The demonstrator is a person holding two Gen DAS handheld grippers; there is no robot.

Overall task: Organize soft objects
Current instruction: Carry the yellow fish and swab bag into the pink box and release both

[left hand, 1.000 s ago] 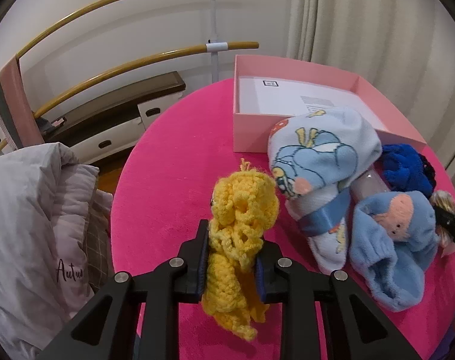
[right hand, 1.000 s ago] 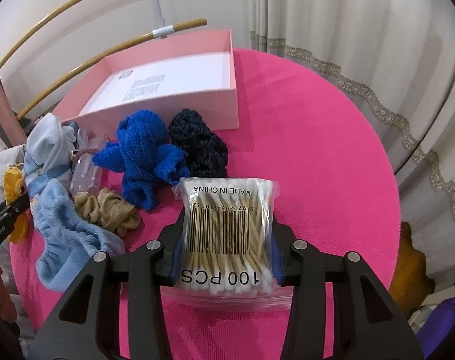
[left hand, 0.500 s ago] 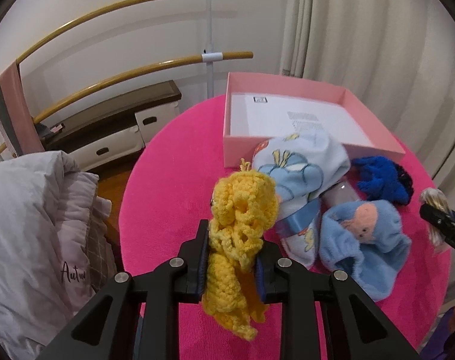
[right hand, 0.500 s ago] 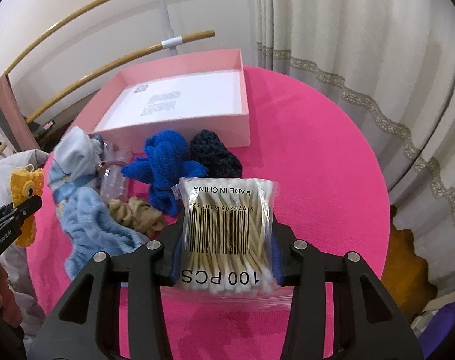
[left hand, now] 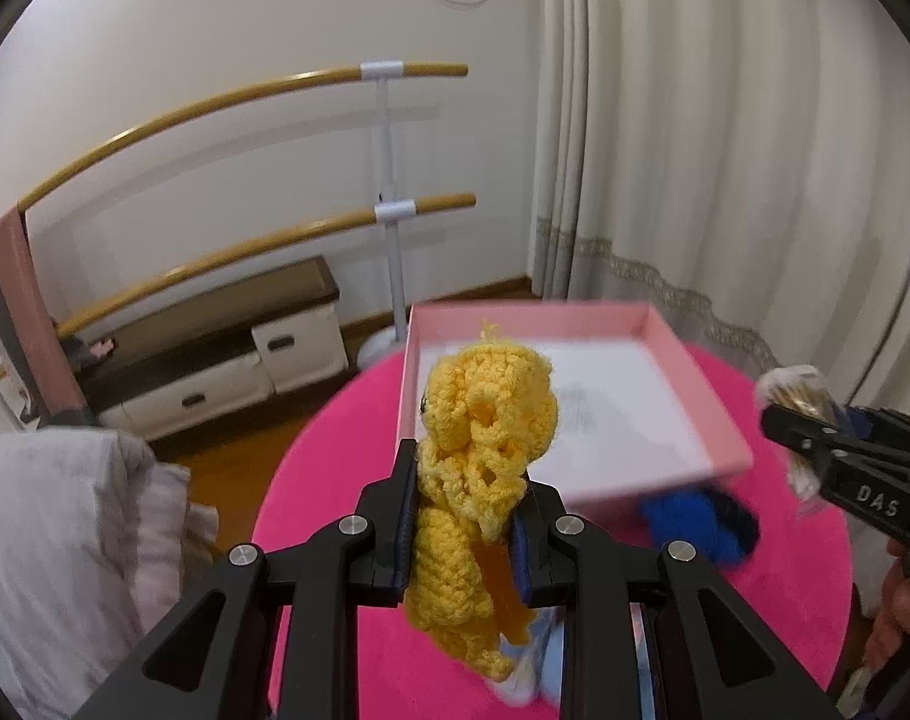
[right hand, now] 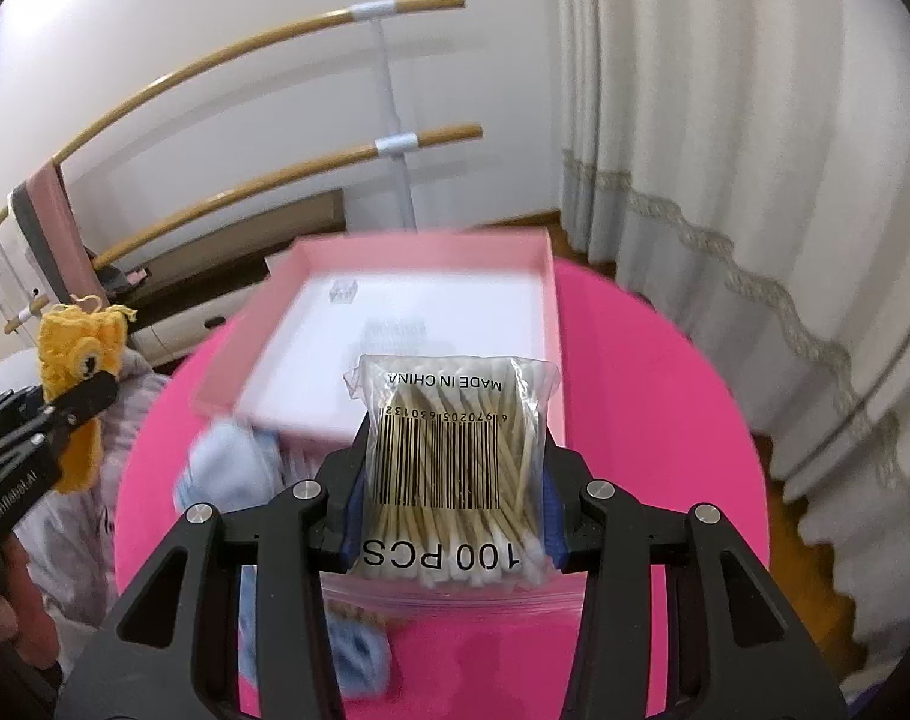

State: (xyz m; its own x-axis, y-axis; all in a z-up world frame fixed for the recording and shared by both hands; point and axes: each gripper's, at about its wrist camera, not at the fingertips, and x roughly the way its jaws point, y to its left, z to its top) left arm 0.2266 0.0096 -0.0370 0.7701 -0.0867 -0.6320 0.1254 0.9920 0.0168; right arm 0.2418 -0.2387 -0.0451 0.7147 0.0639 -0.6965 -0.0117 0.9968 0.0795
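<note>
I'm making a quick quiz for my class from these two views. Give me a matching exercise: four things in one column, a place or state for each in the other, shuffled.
Things:
1. yellow crochet toy
2. bag of cotton swabs
3. pink box
4. blue knitted toy

Places or states:
A. lying on the pink table beside the box
B. held in the left gripper
C. open, white inside
D. held in the right gripper

Pairs: 1-B, 2-D, 3-C, 4-A

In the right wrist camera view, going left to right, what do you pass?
Yellow crocheted toy held in the left tool → light blue soft item on the pink table → bag of cotton swabs held in the right tool → cream curtain.
</note>
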